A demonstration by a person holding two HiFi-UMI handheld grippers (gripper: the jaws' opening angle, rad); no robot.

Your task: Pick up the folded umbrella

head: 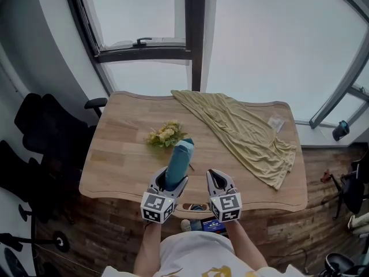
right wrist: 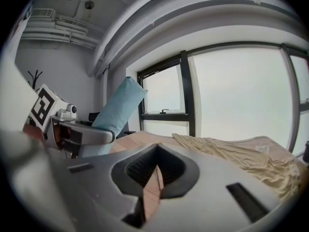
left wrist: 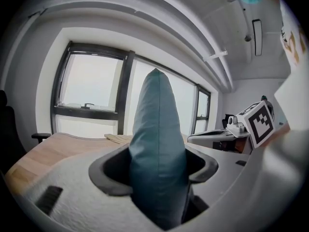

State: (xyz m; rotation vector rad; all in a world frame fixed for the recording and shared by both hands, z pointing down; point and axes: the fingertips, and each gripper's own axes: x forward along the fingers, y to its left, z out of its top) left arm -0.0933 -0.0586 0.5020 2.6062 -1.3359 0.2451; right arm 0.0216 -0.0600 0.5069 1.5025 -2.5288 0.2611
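Note:
The folded umbrella [head: 180,163] is a teal sleeve-shaped bundle, held up off the wooden table [head: 121,160] and leaning away from me. My left gripper [head: 171,182] is shut on its lower part. In the left gripper view the umbrella [left wrist: 157,153] fills the gap between the jaws and rises in front of the windows. My right gripper [head: 218,182] hangs beside the left one near the table's front edge, shut with nothing in it. In the right gripper view its jaws [right wrist: 157,170] nearly touch, and the umbrella [right wrist: 118,108] shows at the left.
A small bunch of yellow flowers [head: 165,135] lies on the table just beyond the umbrella. A yellow-green cloth [head: 248,131] is spread across the right half, with a small clear packet [head: 276,122] beside it. Black office chairs [head: 46,131] stand at the left; windows lie behind.

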